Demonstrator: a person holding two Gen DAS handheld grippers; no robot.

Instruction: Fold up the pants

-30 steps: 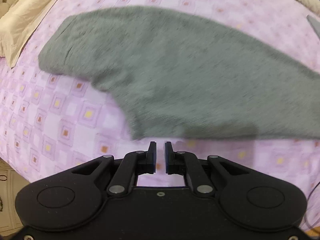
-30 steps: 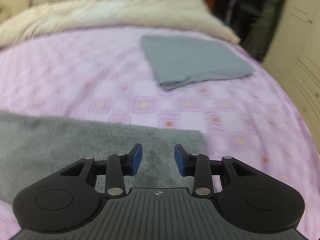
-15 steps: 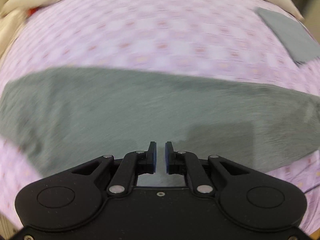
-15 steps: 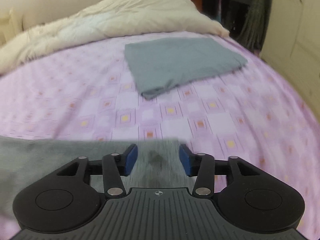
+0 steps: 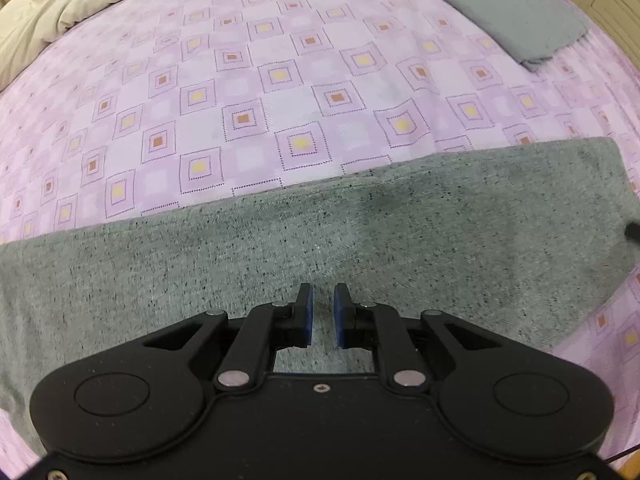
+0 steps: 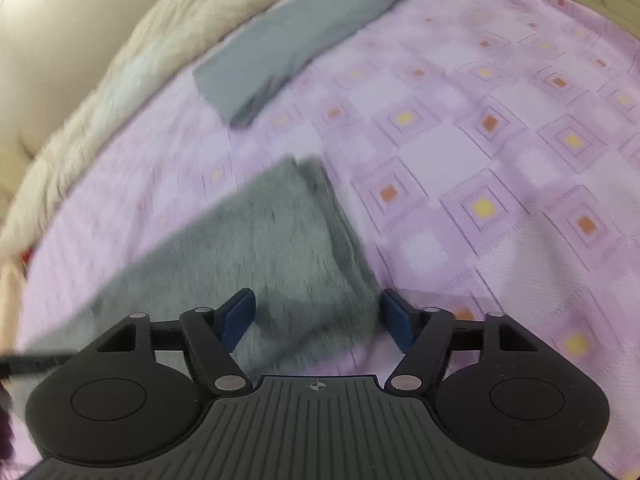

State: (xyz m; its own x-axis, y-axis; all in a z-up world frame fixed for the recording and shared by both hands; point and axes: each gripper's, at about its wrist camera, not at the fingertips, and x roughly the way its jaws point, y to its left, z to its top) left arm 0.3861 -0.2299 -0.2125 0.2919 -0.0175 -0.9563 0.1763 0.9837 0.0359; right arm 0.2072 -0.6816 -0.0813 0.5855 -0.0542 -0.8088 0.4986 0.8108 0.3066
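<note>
I have the pants [image 5: 320, 240] lying flat on the sheet [image 5: 280, 92], a long band of speckled dark grey cloth that runs across the left wrist view from the left edge to a squared end at the right. My left gripper [image 5: 320, 312] points steeply down over the middle of that band; its jaws have just been opening a little and now stand at a narrow gap, with nothing pinched between the blue pads [image 5: 306, 316], only the cloth seen below them. In the right wrist view, which is blurred, my right gripper [image 6: 318, 320] sits over the squared end of the pants [image 6: 280, 248]; its jaws have just been opening and now stand wide, one pad over the cloth, the other out past its edge over the sheet, and neither presses on anything. The end of the pants there looks doubled, with a thicker edge along its right side. A folded grey garment [image 5: 504, 8] lies well apart from the pants, toward the far right corner of the bed in the left view and near the cream duvet [image 6: 132, 60] in the right view. The duvet is bunched along the far side of the bed, and the sheet between it and the pants is pink-lilac with small yellow and orange squares.
</note>
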